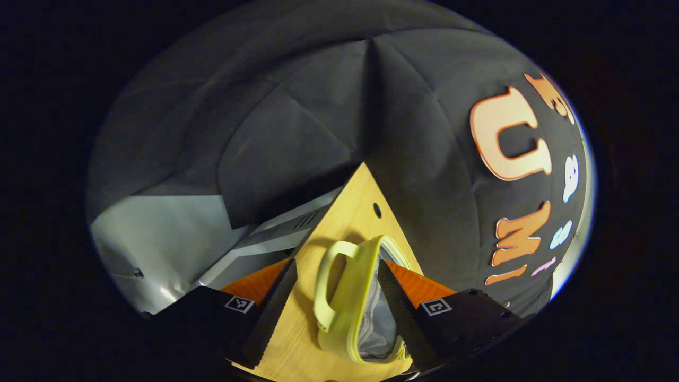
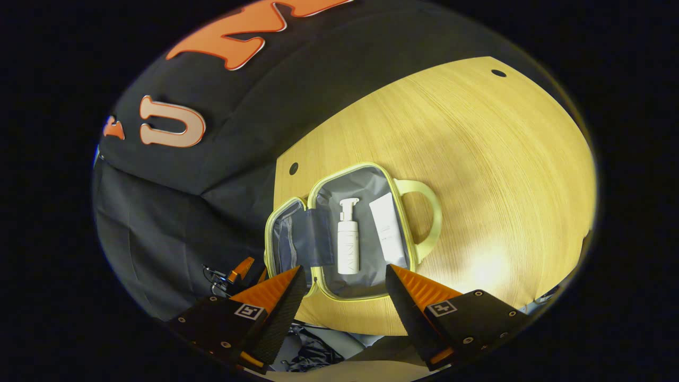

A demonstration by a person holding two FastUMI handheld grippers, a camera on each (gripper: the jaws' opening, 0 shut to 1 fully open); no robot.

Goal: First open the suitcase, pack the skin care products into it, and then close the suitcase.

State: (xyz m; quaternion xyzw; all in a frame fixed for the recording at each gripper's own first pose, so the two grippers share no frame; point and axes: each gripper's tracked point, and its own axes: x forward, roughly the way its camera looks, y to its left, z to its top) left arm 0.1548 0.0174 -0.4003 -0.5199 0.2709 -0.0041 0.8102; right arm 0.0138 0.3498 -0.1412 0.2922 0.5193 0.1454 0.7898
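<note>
- Suitcase [image 2: 350, 233], pale yellow-green, rounded, loop handle [image 2: 424, 220]: lying open on the wooden desk [image 2: 477, 159] near its wall-side edge, grey lining showing.
- Pump bottle [image 2: 348, 239] and white tube [image 2: 387, 228]: resting side by side inside.
- Right gripper [image 2: 345, 281]: I am holding it spread apart, just short of the case.
- Left gripper [image 1: 337, 276]: fingers gaping, case standing between them.

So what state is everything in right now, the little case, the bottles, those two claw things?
Suitcase: open, lid flopped flat on the table.
Pump bottle: lying inside the suitcase.
Tube: lying inside, beside the pump bottle.
Left gripper: open, holding nothing.
Right gripper: open, holding nothing.
</note>
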